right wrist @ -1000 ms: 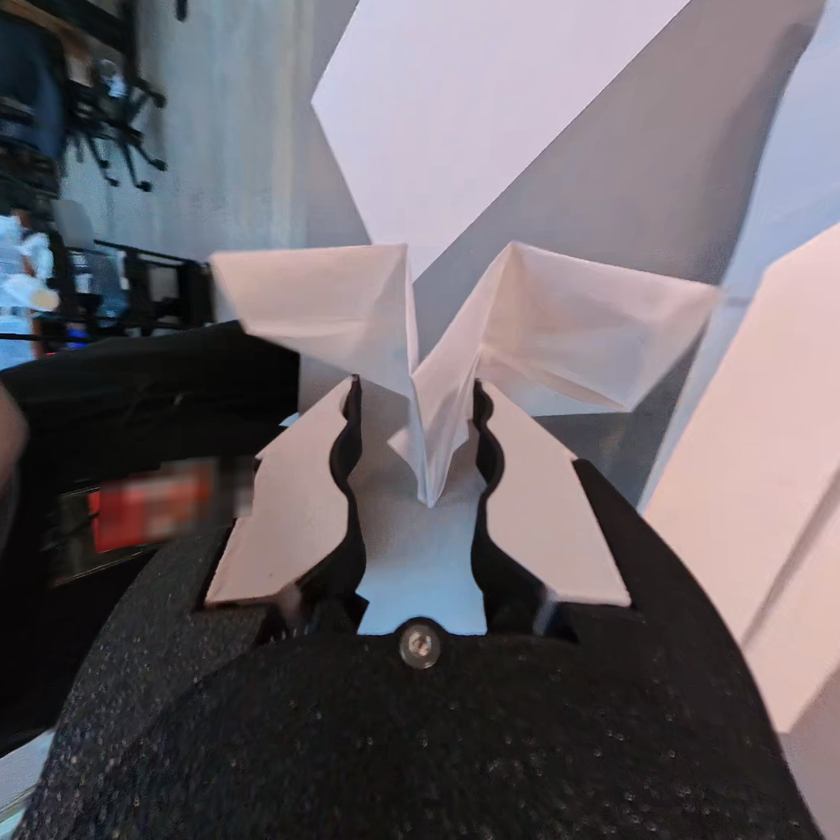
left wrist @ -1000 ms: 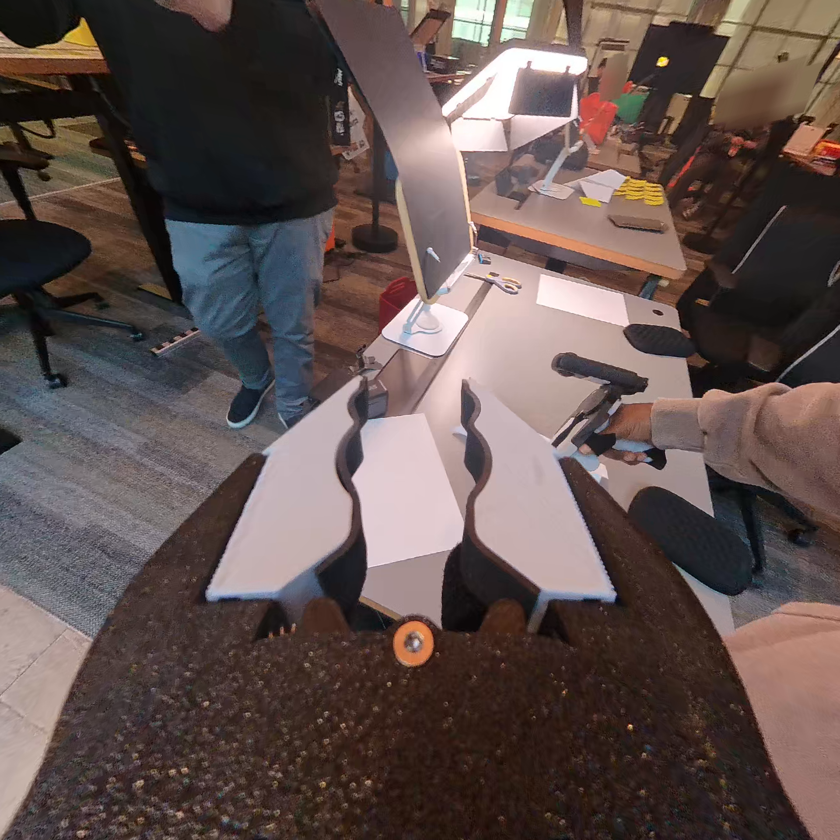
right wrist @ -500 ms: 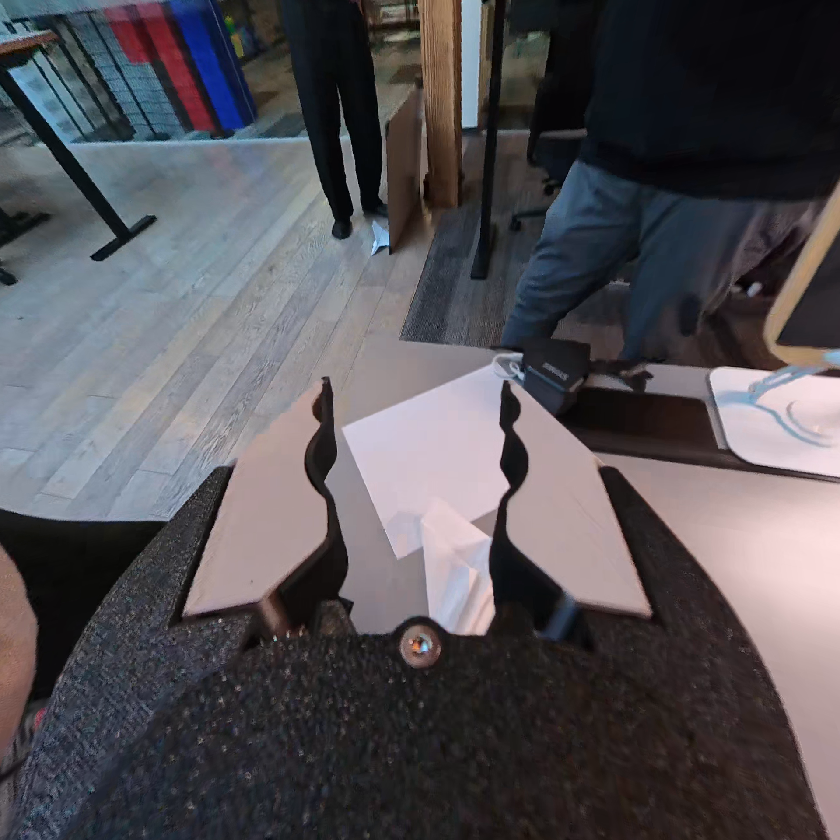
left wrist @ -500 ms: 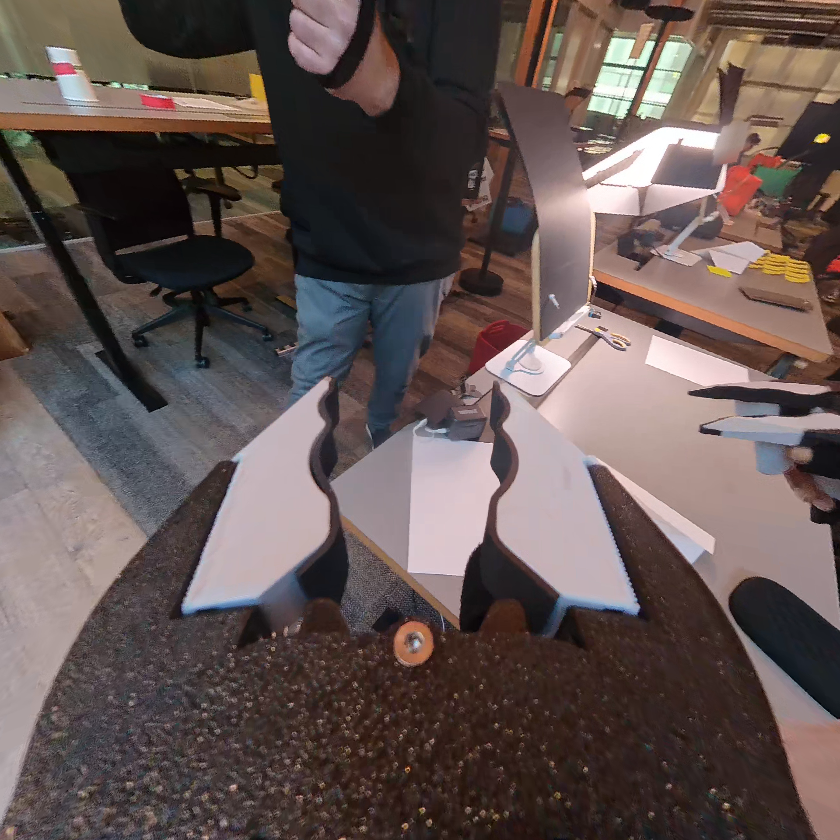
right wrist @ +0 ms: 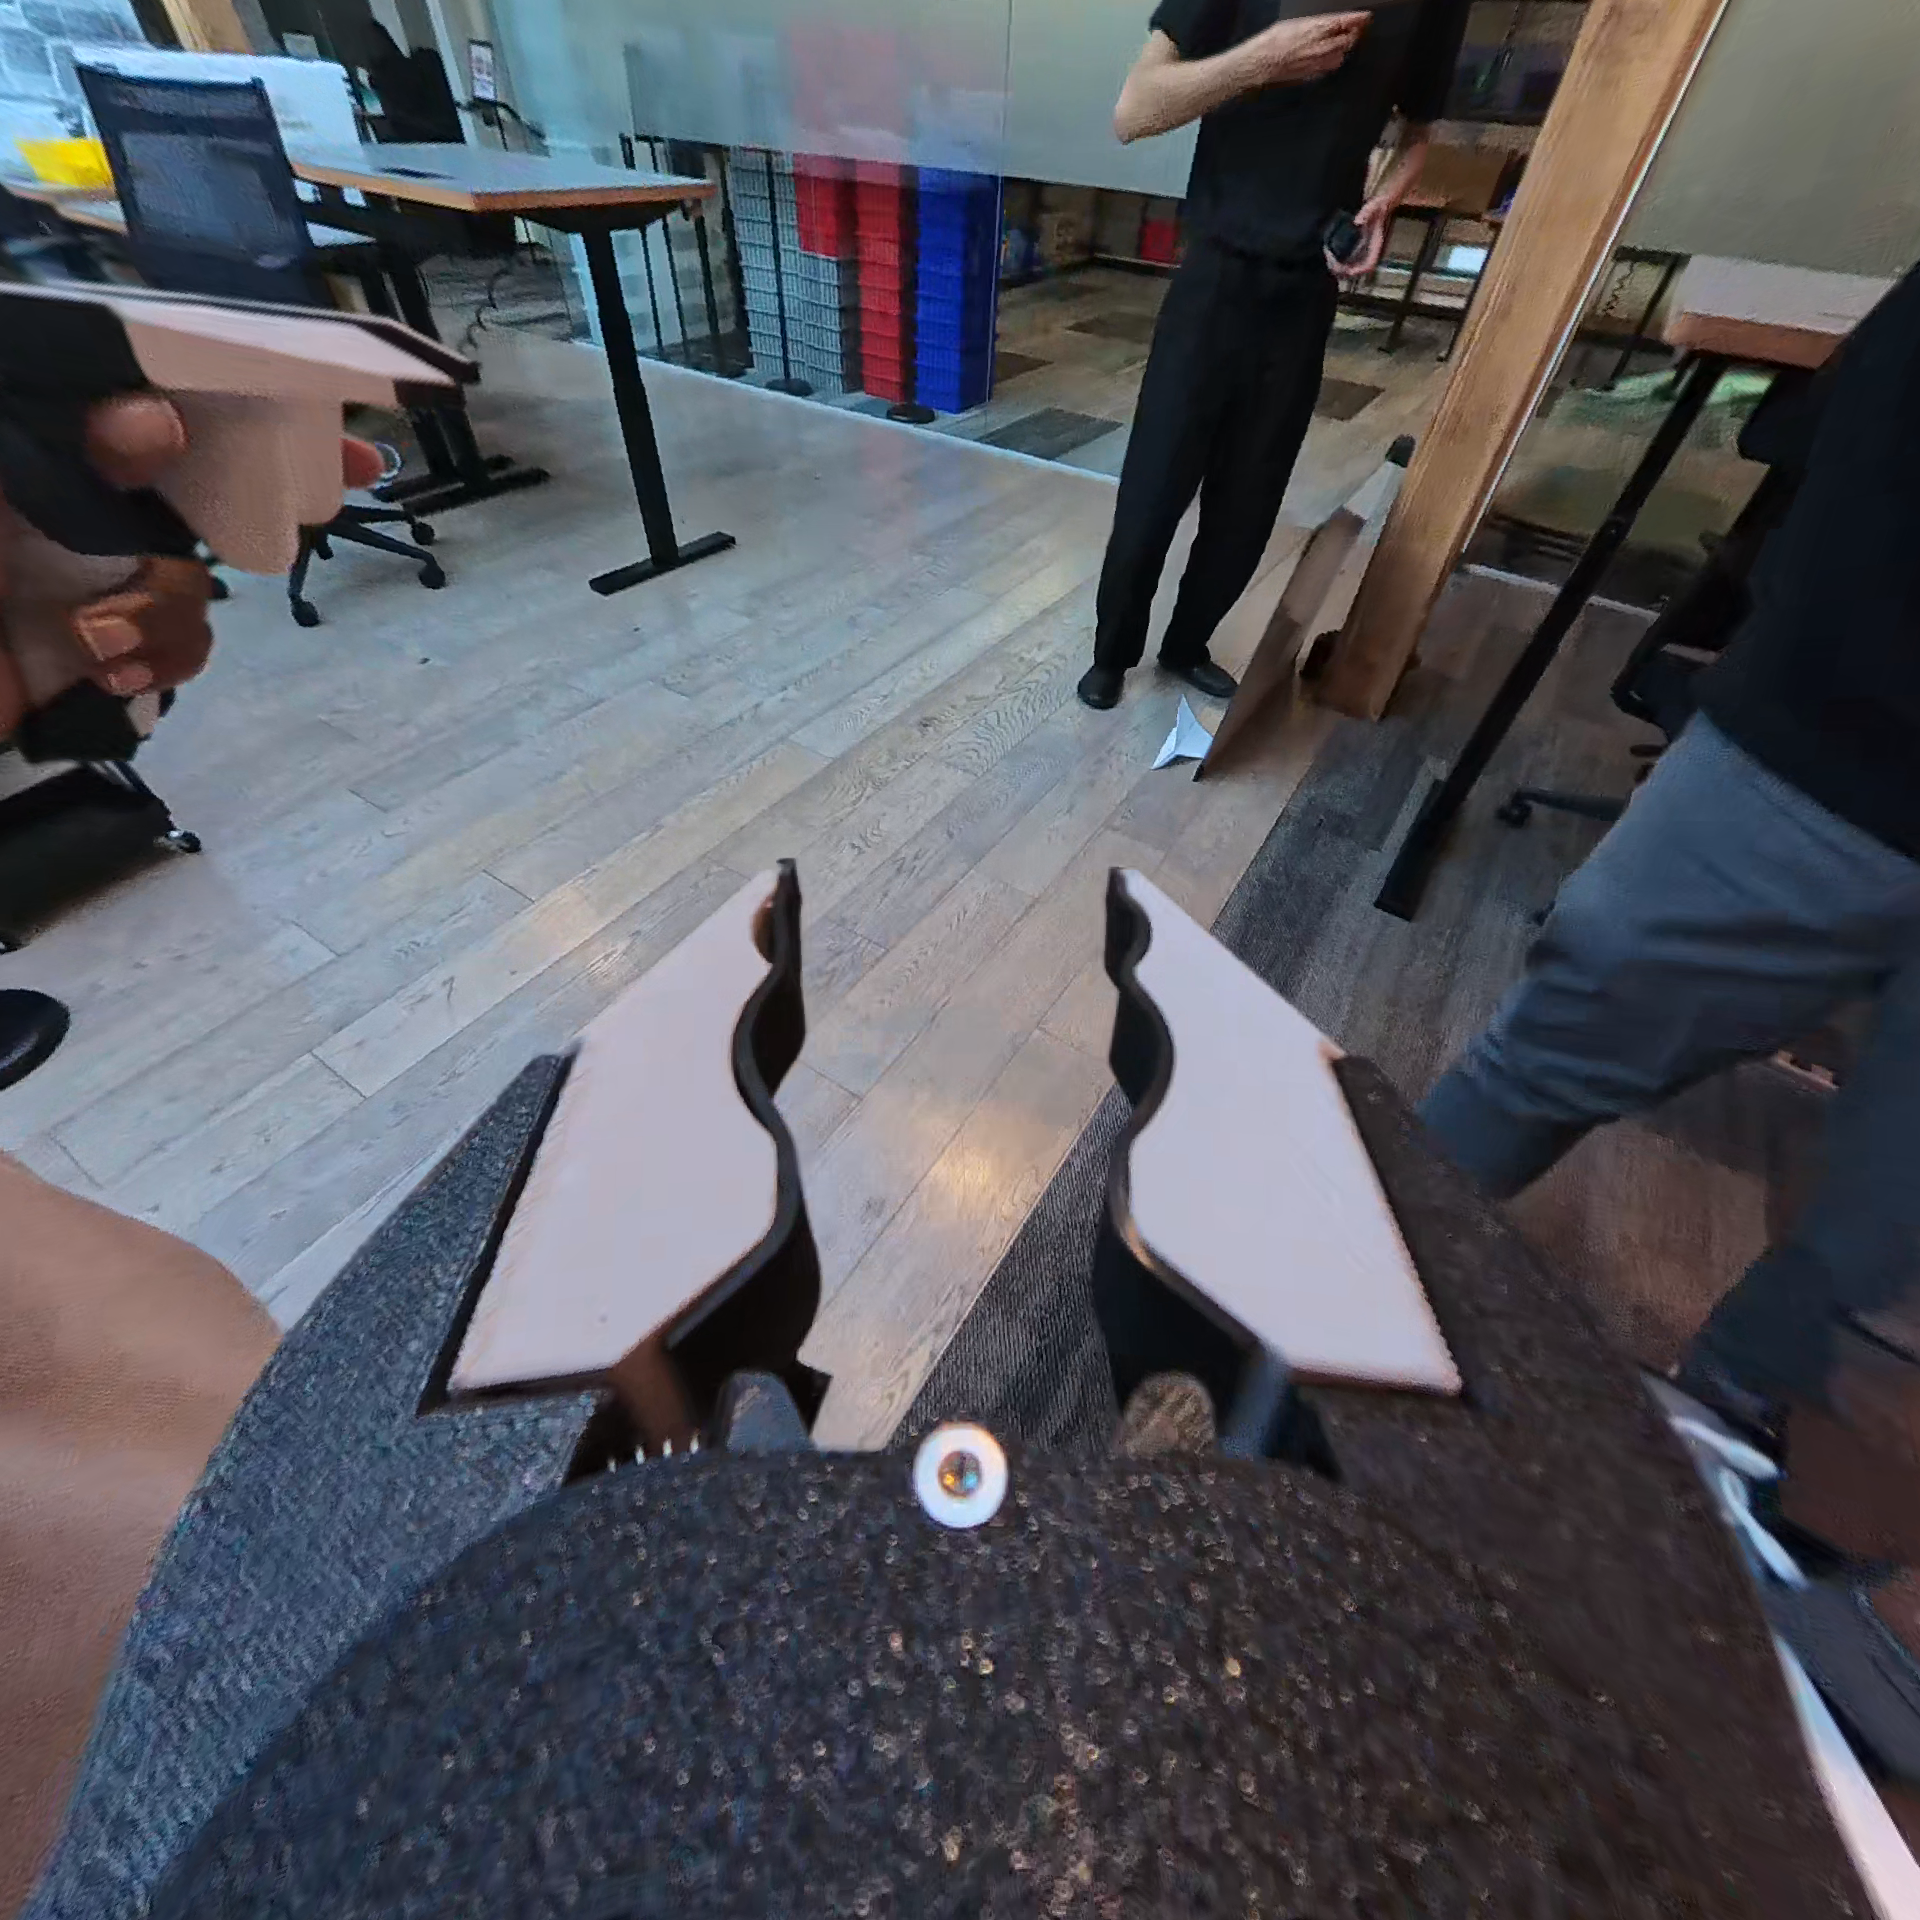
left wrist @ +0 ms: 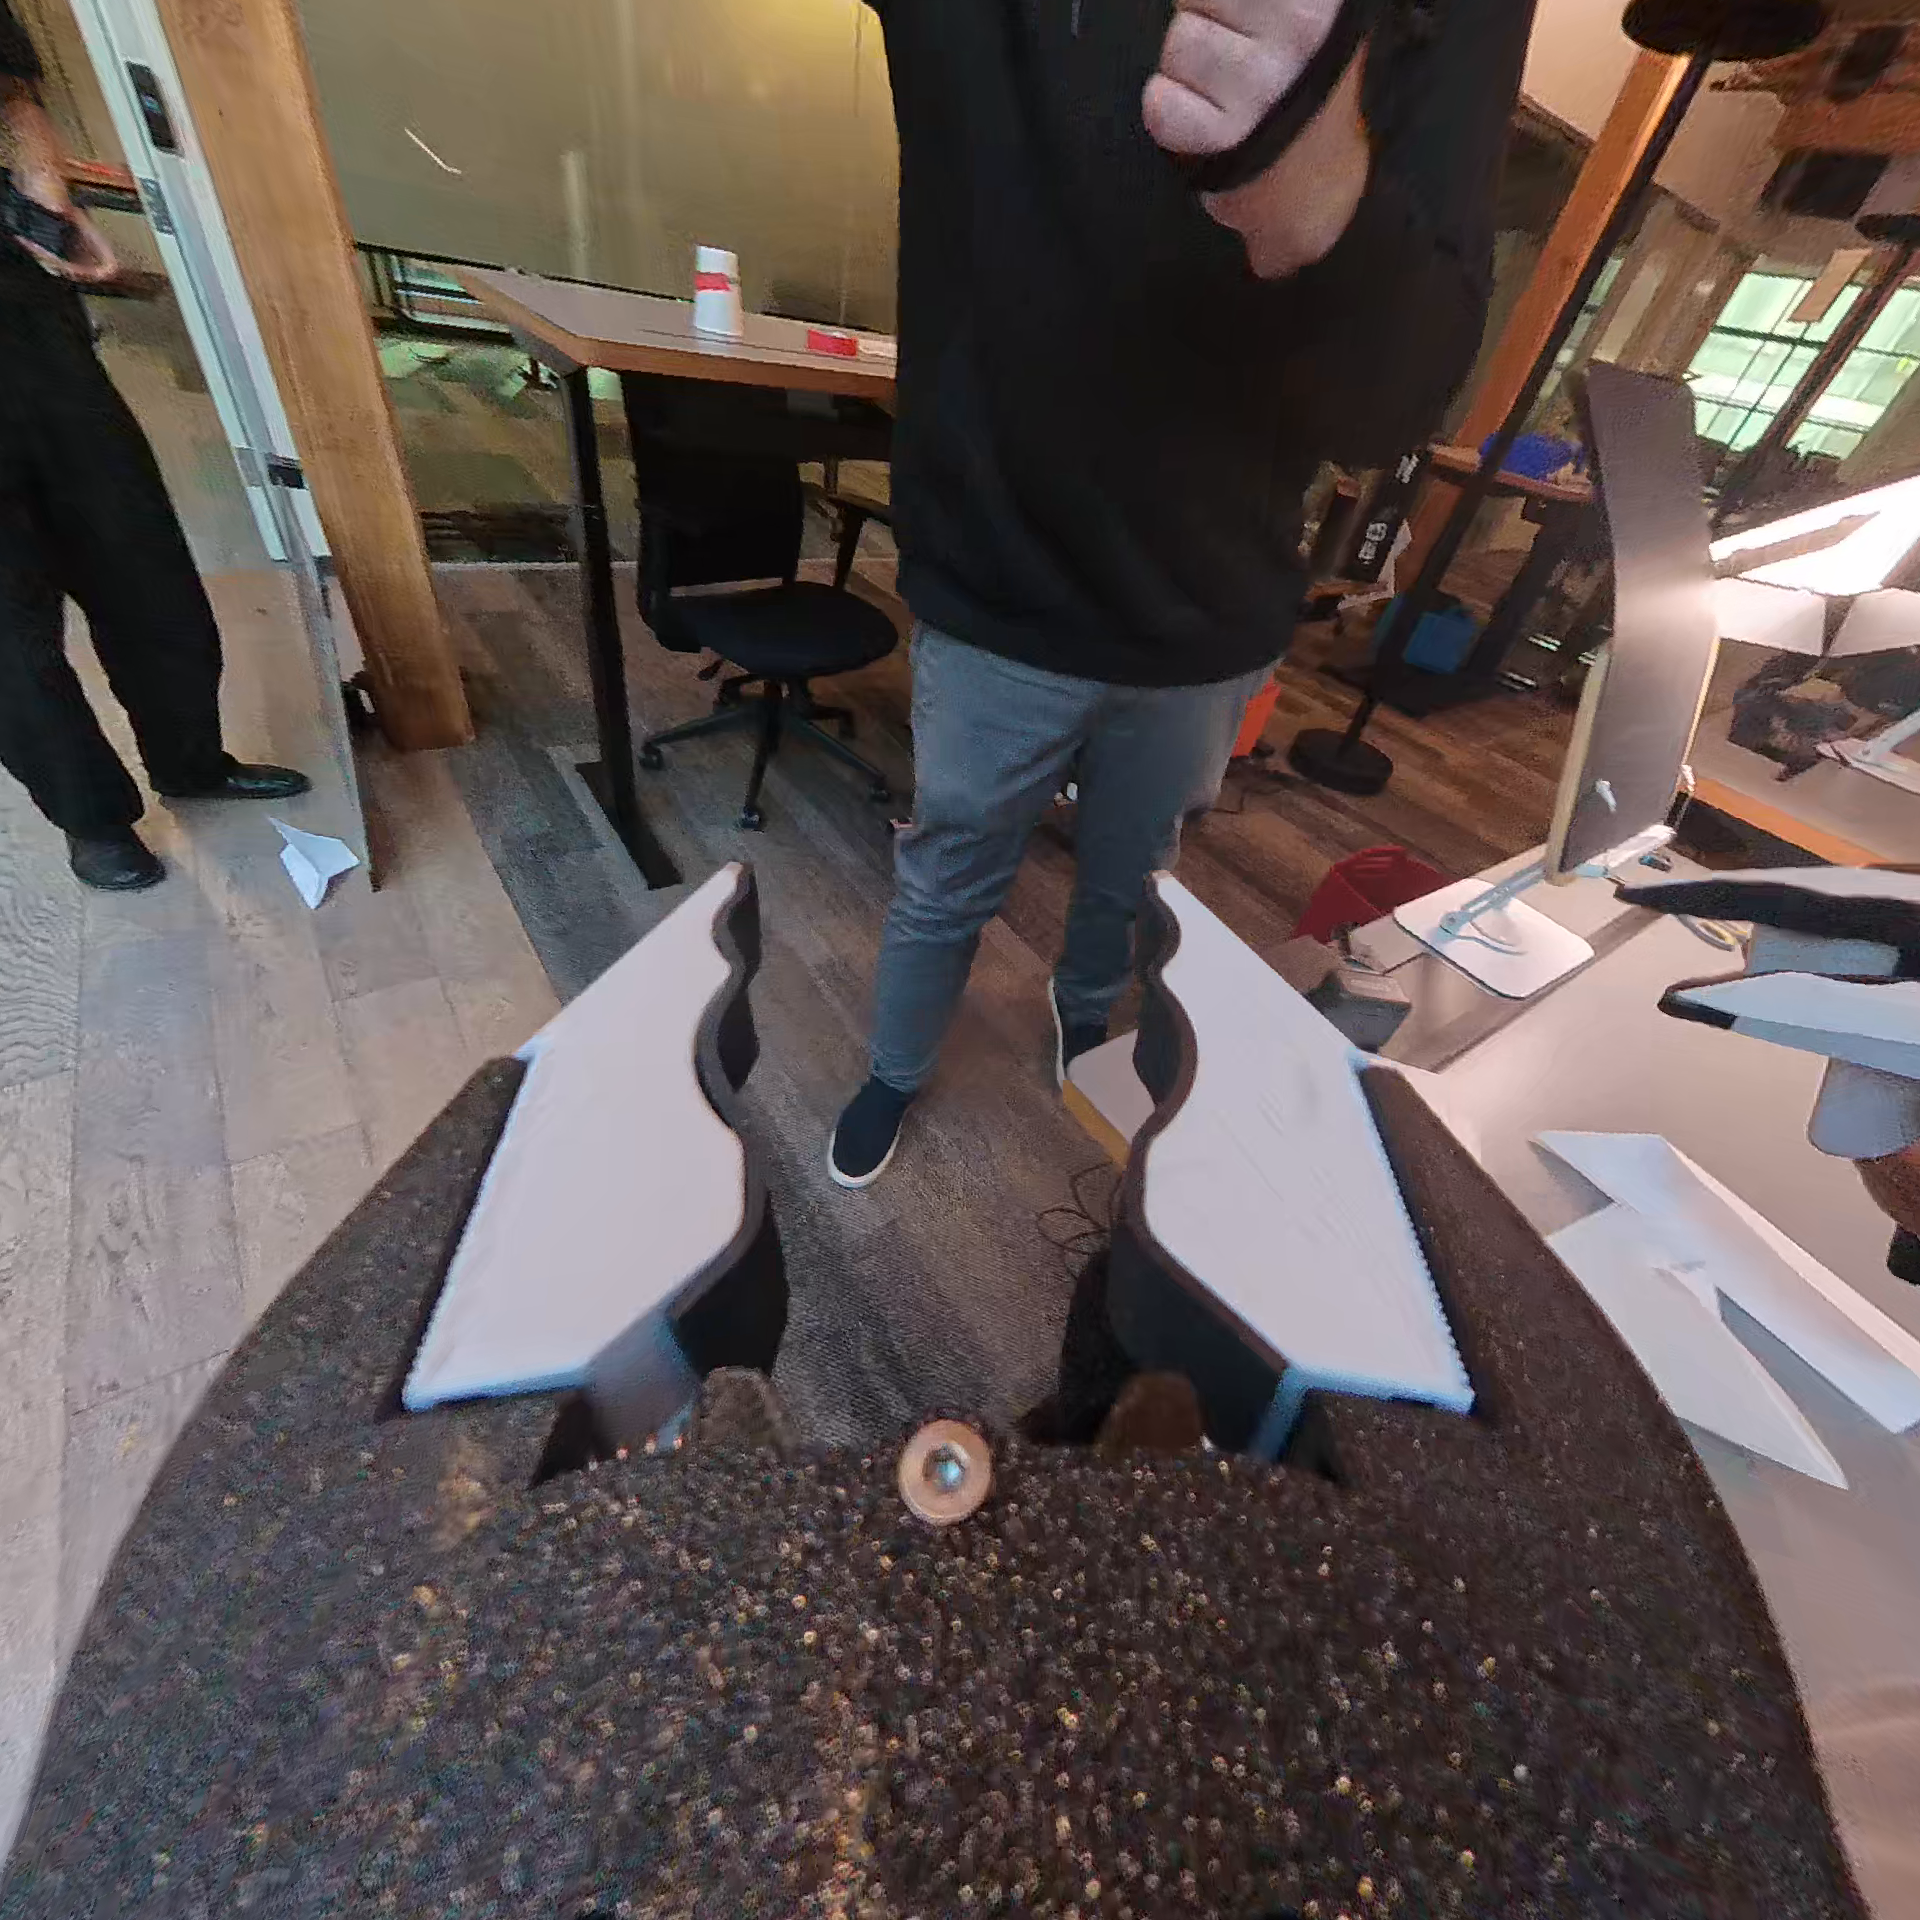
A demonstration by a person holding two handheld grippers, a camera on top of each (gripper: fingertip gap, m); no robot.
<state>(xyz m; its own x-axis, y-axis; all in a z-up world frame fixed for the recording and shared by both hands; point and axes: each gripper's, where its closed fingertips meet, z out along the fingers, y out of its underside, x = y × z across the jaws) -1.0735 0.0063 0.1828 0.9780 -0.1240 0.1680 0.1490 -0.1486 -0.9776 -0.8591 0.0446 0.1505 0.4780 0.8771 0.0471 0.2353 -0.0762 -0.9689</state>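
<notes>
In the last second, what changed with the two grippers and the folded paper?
The right gripper let go of the folded paper, which now lies on the grey desk. Both grippers lifted and swung away from the desk toward the floor. The left gripper opened wider and stayed empty.

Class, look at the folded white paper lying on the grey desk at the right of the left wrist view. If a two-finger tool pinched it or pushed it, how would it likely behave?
The folded white paper looks thin and creased, so it is probably very light and floppy, sagging outside a pinch. Lying flat on the smooth grey desk, it would likely slide when pushed, and its edge may be hard to catch.
</notes>
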